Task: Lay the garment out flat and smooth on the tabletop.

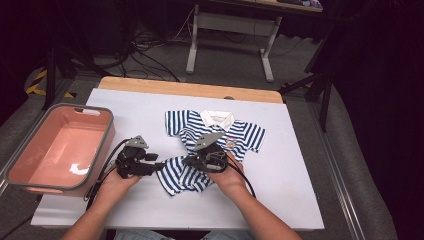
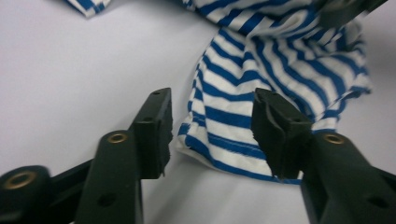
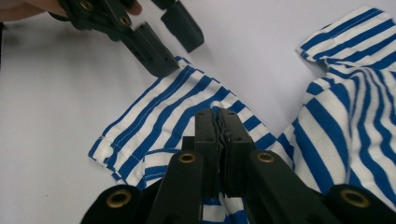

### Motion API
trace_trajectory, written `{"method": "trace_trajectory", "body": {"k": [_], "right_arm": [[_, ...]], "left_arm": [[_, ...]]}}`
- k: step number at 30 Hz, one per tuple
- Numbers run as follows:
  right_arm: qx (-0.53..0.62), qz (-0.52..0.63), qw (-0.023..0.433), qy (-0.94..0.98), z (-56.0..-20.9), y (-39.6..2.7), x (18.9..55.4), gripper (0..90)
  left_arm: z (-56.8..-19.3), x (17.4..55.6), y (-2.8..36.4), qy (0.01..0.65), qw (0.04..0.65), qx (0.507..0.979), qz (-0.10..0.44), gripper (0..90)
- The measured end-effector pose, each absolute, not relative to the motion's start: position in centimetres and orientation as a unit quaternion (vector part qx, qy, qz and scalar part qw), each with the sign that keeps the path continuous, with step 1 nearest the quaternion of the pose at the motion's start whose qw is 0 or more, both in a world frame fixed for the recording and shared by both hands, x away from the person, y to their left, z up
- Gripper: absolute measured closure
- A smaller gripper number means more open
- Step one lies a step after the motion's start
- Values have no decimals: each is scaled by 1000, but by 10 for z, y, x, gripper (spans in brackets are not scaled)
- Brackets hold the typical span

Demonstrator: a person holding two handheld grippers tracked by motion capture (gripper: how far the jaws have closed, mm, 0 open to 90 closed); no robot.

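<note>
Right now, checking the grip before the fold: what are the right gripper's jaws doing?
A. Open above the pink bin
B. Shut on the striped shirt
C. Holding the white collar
B: in its own view the right gripper has its jaws pinched together on the striped shirt.

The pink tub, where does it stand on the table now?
In the high view the pink tub stands at the table's left edge, left of the left gripper and apart from the striped shirt.
</note>
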State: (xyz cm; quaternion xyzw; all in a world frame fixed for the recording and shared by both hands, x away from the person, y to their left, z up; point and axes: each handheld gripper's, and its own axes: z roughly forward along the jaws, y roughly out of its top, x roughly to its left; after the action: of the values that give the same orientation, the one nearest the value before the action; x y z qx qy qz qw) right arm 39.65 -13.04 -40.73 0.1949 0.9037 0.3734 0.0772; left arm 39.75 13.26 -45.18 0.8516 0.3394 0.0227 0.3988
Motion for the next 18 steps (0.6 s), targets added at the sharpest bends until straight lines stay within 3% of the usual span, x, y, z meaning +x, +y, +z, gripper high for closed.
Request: {"method": "trace_trajectory", "body": {"k": [8, 18], "right_arm": [[208, 408, 84, 885, -383, -165, 378, 884], [245, 437, 88, 861, -378, -229, 349, 900]], "left_arm": [[-450, 395, 131, 335, 386, 859, 24, 789], [-442, 386, 126, 322, 397, 859, 17, 815]]}}
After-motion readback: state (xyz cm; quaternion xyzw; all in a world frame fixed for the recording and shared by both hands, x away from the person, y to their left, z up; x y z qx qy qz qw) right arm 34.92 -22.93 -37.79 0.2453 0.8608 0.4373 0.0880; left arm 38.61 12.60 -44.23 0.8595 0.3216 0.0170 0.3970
